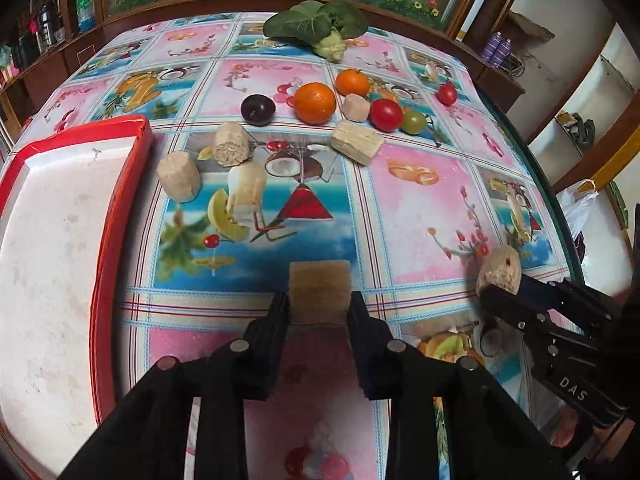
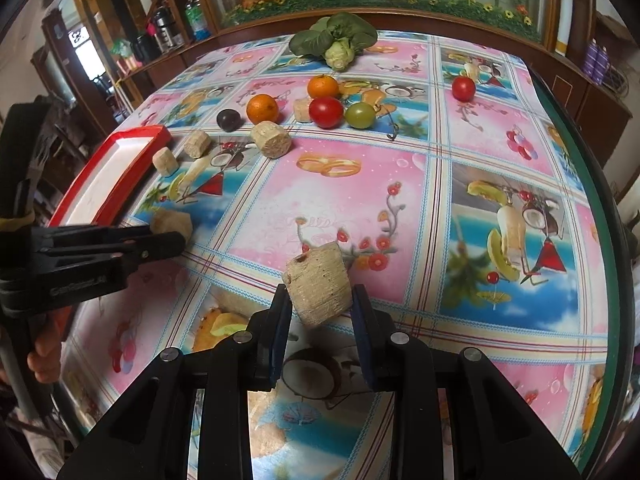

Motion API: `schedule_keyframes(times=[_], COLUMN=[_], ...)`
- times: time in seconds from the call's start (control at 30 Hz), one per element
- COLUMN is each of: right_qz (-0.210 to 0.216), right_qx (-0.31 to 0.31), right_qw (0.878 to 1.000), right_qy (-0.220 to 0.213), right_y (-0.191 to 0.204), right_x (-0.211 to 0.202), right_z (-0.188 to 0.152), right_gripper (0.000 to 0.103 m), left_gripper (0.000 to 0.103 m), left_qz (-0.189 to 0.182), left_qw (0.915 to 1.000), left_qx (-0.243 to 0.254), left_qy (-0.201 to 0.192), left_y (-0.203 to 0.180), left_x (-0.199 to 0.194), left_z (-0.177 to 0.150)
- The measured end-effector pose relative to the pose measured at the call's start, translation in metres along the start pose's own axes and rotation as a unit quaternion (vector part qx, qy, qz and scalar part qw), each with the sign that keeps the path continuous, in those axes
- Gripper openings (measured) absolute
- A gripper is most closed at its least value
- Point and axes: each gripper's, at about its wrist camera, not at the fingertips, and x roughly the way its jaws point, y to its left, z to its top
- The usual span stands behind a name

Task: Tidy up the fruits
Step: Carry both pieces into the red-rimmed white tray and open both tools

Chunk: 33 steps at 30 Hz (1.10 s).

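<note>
My left gripper (image 1: 319, 306) is shut on a beige sugarcane chunk (image 1: 319, 288) above the table, right of the red-rimmed white tray (image 1: 120, 208). My right gripper (image 2: 320, 304) is shut on another sugarcane chunk (image 2: 318, 288); it also shows in the left wrist view (image 1: 500, 276). Further back lie several loose sugarcane chunks (image 1: 178, 176), two oranges (image 1: 315, 103), a dark plum (image 1: 258, 109), red tomatoes (image 1: 385, 115) and a green tomato (image 1: 414, 121).
A leafy green vegetable (image 1: 316, 24) lies at the far edge of the table. The patterned tablecloth (image 1: 420, 208) covers the table; its green edge (image 1: 548, 184) runs along the right. Shelves and a cabinet stand behind.
</note>
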Motion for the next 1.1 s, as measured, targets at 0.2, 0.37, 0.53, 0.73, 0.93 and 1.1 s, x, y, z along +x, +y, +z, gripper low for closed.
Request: schedule_keyframes(times=[0.2, 0.37, 0.53, 0.73, 0.93, 1.1], right_qz=[-0.001, -0.010, -0.017, -0.011, 0.011, 0.037], right_qx=[0.012, 0.013, 0.012, 0.002, -0.027, -0.059], right_qw=[1.000, 1.000, 1.000, 1.000, 0.999, 0.997], right_qy=[-0.008, -0.013, -0.003, -0.009, -0.018, -0.024], right_y=[0.000, 0.003, 0.011, 0.031, 0.068, 0.108], right_x=[-0.007, -0.018, -0.020, -0.026, -0.027, -0.026], right_z=[-0.003, -0.013, -0.028, -0.024, -0.011, 0.004], right_gripper=[0.029, 0.029, 0.029, 0.029, 0.029, 0.029], left_gripper=[0.032, 0.032, 0.032, 0.032, 0.032, 0.032], left_qz=[-0.031, -0.036, -0.038, -0.046, -0.042, -0.029], left_qw=[0.9995, 0.9993, 0.9993, 0.9988, 0.9975, 0.9958], left_qx=[-0.007, -0.006, 0.005, -0.017, -0.048, -0.072], left_qy=[0.008, 0.002, 0.005, -0.003, -0.030, -0.049], left_y=[-0.002, -0.009, -0.013, 0.004, 0.031, 0.061], left_x=[-0.010, -0.021, -0.029, -0.045, -0.069, -0.088], left_z=[-0.011, -0.024, -0.038, -0.044, -0.046, -0.050])
